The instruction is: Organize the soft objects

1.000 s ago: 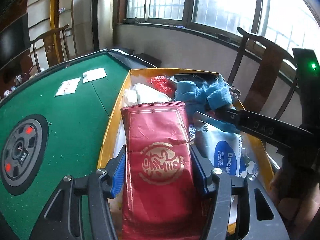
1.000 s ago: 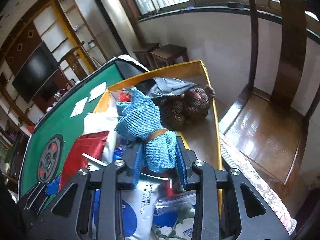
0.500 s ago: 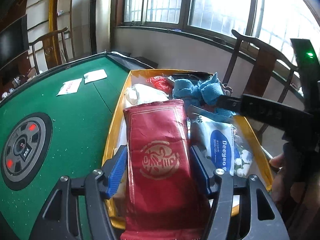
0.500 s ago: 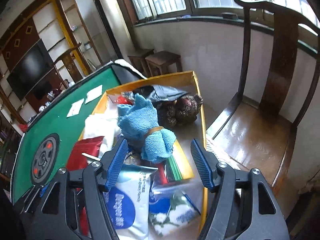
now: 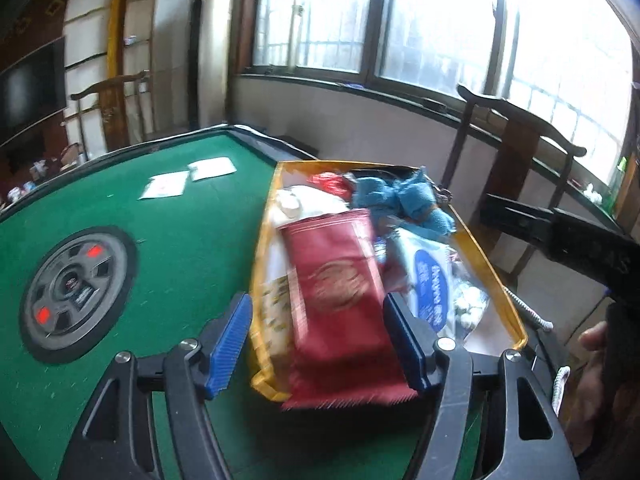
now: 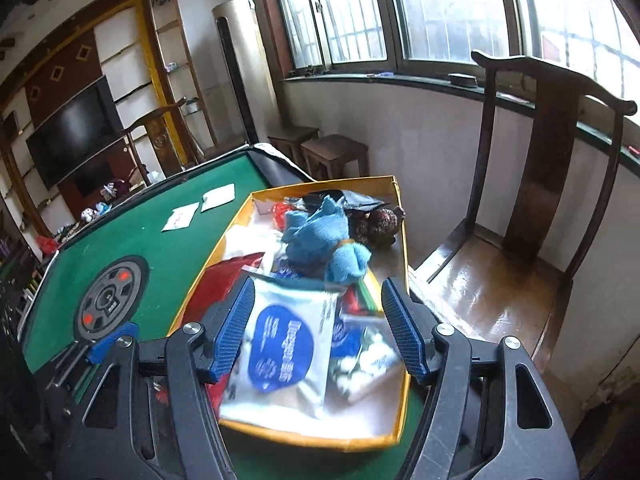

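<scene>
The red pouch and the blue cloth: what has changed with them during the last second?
Both were let go. The left hand-held gripper opened and drew back; the red pouch lies in the yellow box, its end over the near rim. The right hand-held gripper released the blue cloth earlier and backed off. The white wipes pack and the papers stayed.

Black gripper (image 5: 320,340), ribbed blue pads (image 5: 230,346), perhaps rubber.
</scene>
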The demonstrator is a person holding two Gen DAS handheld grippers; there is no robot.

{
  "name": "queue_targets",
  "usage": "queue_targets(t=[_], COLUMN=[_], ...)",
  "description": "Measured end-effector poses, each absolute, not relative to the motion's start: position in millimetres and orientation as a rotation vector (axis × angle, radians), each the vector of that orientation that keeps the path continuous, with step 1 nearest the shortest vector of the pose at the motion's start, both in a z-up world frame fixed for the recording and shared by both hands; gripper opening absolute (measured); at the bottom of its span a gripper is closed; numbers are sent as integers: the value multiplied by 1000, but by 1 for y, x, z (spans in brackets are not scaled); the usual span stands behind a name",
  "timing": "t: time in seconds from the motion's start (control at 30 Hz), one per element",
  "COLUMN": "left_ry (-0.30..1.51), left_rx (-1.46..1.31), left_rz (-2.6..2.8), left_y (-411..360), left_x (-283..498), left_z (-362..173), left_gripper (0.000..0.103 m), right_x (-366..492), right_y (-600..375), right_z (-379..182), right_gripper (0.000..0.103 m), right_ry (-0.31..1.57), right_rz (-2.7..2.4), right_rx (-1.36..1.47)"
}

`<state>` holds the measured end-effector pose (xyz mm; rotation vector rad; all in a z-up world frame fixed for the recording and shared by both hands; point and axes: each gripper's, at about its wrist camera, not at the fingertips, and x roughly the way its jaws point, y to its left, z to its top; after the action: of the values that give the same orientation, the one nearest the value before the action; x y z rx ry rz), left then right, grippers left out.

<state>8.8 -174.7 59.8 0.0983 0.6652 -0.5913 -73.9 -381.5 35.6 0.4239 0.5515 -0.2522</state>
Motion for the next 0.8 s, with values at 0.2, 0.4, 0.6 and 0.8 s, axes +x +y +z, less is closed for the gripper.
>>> queue_targets(t=[0.2, 0.4, 0.6, 0.8], left_ry=[613, 660, 676, 612], left_rx=[84, 191, 308, 311], left_rz=[-503, -527, -419, -349], left_y=[-137, -143, -152, -143], left_x=[-17, -24, -18, -21], left_z=[54, 40, 36, 43], left_gripper=[79, 80, 80, 80], right_x=[-108, -119, -112, -99], right_y=[-352, -327, -320, -318], right_z=[15, -16, -9, -10], right_gripper=[69, 69, 69, 69], right_ry=[504, 502, 483, 512], right_rz=[-284, -336, -390, -409], right_rx=[447, 464, 402, 391])
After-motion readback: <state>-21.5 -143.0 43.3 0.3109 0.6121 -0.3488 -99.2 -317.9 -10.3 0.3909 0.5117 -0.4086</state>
